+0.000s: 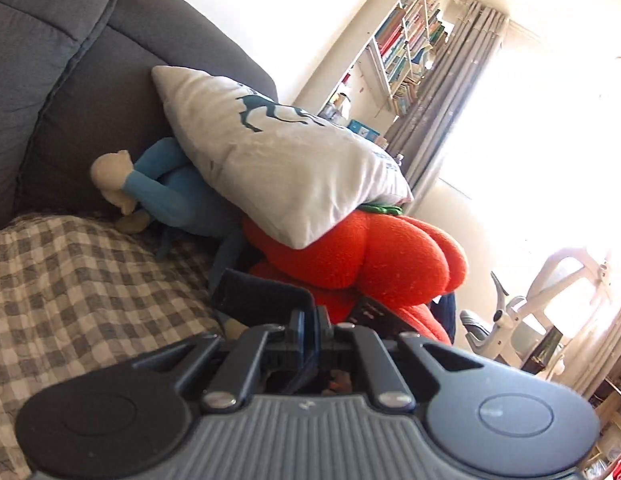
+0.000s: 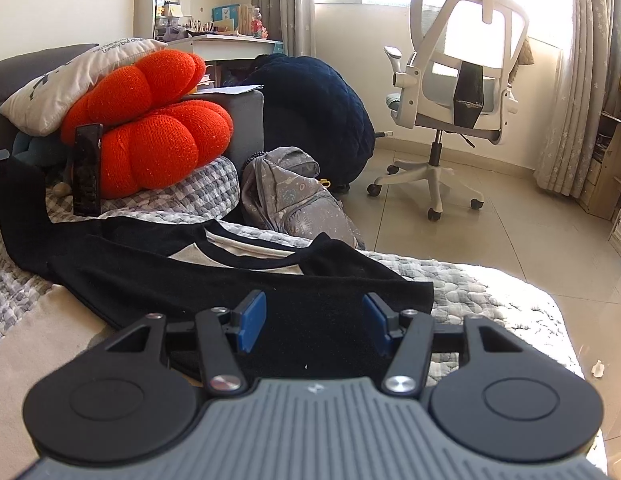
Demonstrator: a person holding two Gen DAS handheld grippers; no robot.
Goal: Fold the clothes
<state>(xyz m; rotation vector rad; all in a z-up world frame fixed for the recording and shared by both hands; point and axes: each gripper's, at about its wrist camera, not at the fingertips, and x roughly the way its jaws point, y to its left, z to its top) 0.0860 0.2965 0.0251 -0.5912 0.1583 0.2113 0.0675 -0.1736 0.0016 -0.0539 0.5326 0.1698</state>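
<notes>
A black shirt (image 2: 238,280) with a white chest panel lies spread on the checked bedspread (image 2: 490,300). One black sleeve (image 2: 22,208) rises off the bed toward the left edge of the right wrist view. My left gripper (image 1: 311,326) is shut on that sleeve's end (image 1: 262,292), whose black cloth folds over the left finger, lifted above the bed in front of the cushions. My right gripper (image 2: 314,322) hovers open just over the shirt's near black part, its blue pads (image 2: 252,320) wide apart with nothing pinched between them.
A red knitted cushion (image 2: 150,128), a white pillow (image 1: 278,168) and a blue plush toy (image 1: 170,188) are piled against the grey sofa back (image 1: 70,80). A black slab-shaped object (image 2: 86,168) leans on the cushion. A grey backpack (image 2: 294,196) and a white office chair (image 2: 458,80) stand on the tiled floor.
</notes>
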